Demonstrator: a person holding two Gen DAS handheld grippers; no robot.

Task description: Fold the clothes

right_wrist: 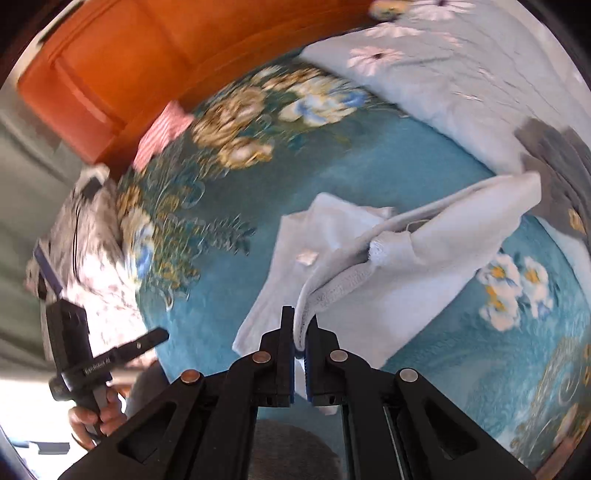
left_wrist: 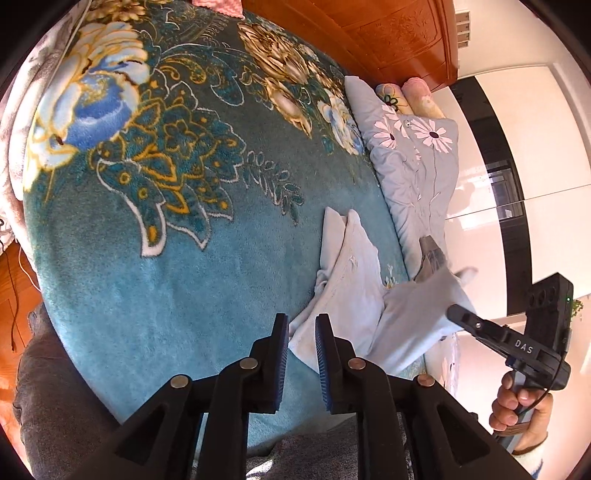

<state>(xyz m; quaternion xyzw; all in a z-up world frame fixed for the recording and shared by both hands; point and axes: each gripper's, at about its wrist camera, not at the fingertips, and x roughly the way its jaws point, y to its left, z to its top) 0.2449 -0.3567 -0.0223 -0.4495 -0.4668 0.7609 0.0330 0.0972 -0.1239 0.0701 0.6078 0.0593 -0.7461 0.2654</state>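
Note:
A pale white-blue garment point(left_wrist: 354, 280) lies crumpled on a teal flowered blanket point(left_wrist: 177, 258) near the bed's right edge. My left gripper point(left_wrist: 301, 325) is open and empty, hovering just above the garment's near-left corner. My right gripper point(right_wrist: 300, 325) is shut on a folded edge of the garment point(right_wrist: 388, 266) and lifts that part off the blanket. In the left wrist view the right gripper point(left_wrist: 458, 314) comes in from the right with cloth draped over it. The left gripper shows at the left of the right wrist view point(right_wrist: 155, 338).
A grey quilt with daisies point(left_wrist: 413, 155) lies along the bed's right side, with a dark grey cloth point(right_wrist: 557, 166) on it. A wooden headboard point(left_wrist: 369, 29) stands at the far end. A pink-white blanket point(right_wrist: 92, 251) lies at the left edge.

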